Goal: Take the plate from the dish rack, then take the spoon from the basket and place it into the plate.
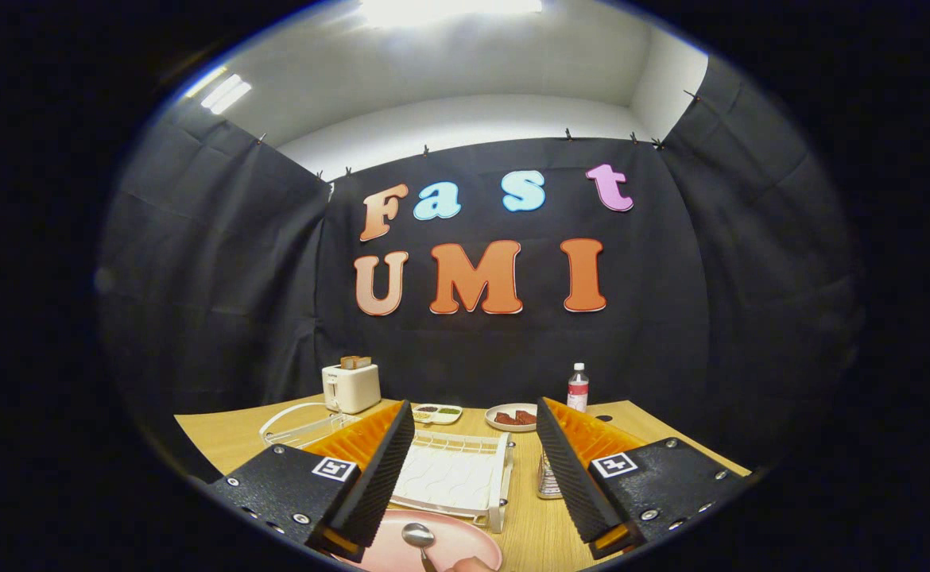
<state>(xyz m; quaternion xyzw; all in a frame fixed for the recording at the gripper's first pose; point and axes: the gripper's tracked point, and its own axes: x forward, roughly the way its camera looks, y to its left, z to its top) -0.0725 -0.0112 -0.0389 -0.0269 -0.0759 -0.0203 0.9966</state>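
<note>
We see the gripper (474, 477) with its jaws wide apart, nothing between the ribbed fingers (377, 477). Between and just below them lies the pink plate (457, 544) on the wooden table (218, 441), and the spoon (419, 539) rests in it, bowl up. Just ahead sits the white dish rack (453, 477). A metal basket (548, 477) is partly hidden behind the right finger. Beyond stand a toaster (351, 387), a small divided dish (436, 413), a plate of food (511, 417), a bottle (578, 388) and a white wire tray (302, 425).
</note>
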